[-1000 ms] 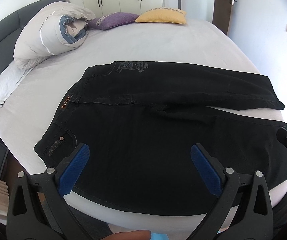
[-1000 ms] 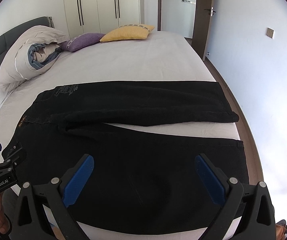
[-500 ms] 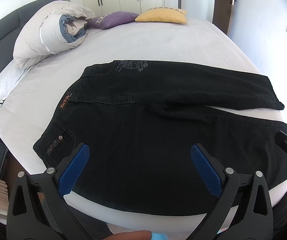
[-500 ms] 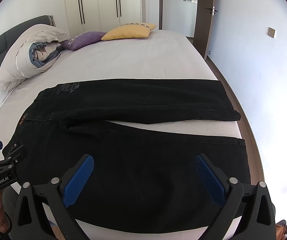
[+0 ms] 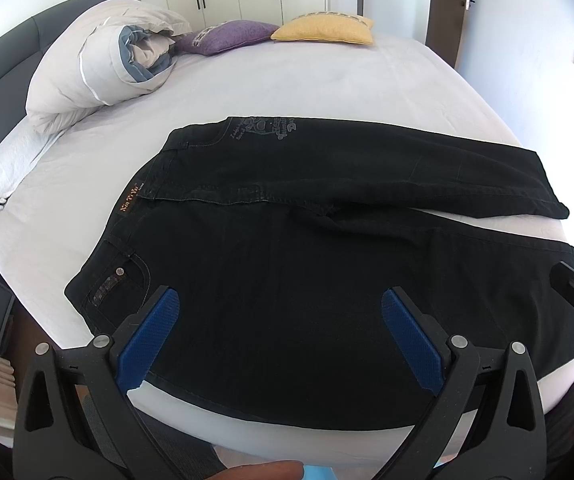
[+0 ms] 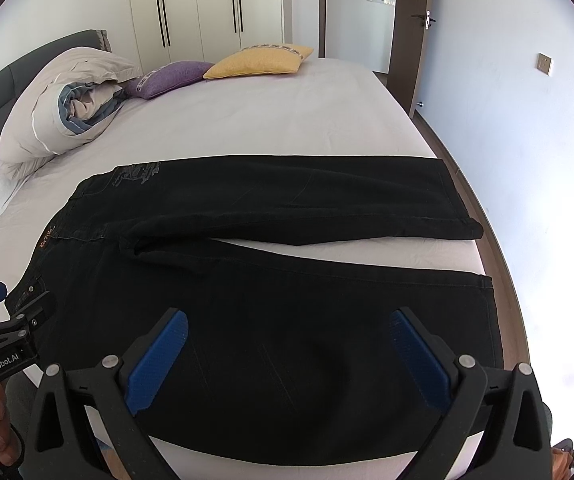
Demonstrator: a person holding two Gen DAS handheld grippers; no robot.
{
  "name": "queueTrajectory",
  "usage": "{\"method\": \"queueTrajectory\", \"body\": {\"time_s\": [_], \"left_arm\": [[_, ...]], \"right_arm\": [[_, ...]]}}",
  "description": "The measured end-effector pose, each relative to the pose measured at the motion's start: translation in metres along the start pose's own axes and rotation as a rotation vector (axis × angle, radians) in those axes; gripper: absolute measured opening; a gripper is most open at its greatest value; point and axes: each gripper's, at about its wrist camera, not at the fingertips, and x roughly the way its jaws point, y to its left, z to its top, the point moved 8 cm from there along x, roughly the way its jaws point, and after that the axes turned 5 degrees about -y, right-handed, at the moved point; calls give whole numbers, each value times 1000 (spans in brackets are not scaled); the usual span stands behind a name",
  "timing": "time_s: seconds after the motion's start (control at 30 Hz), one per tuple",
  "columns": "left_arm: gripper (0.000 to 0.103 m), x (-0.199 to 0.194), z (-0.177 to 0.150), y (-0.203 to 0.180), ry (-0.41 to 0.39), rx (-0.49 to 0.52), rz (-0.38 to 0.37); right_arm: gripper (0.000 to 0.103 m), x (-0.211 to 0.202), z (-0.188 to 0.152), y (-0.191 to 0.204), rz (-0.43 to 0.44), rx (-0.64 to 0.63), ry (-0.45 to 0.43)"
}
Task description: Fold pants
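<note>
Left gripper (image 5: pixel 279 316) view creeps: black jeans (image 5: pixel 327 248) sit slightly lower in frame than second ago. Right gripper (image 6: pixel 287 338) tilts up, jeans slide down its frame, wardrobe (image 6: pixel 203 4) shows more. Left gripper edges further into right view.

Both wrist fisheyes sit low at the near bed edge, facing across the white-sheeted bed (image 5: pixel 327 80) toward the white wardrobe doors (image 6: pixel 207 8). Left view nearer the waistband end, right view nearer the hems; both share the black denim pants (image 5: pixel 307 280) and pillows.
</note>
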Motion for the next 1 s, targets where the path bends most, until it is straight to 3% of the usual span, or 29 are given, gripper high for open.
{"method": "queueTrajectory", "body": {"time_s": [0.67,0.83,1.0], "left_arm": [[103,-1,-2,2,-3,-8,-12],[103,-3,5,9,-2,-70,-86],[103,-7,47,42,-57,-216,-194]], "right_arm": [[103,-3,-1,3,3,-4,-4],[103,-6,3,3,21,-22,-12],[103,-10,30,13,174,-74,-34]]}}
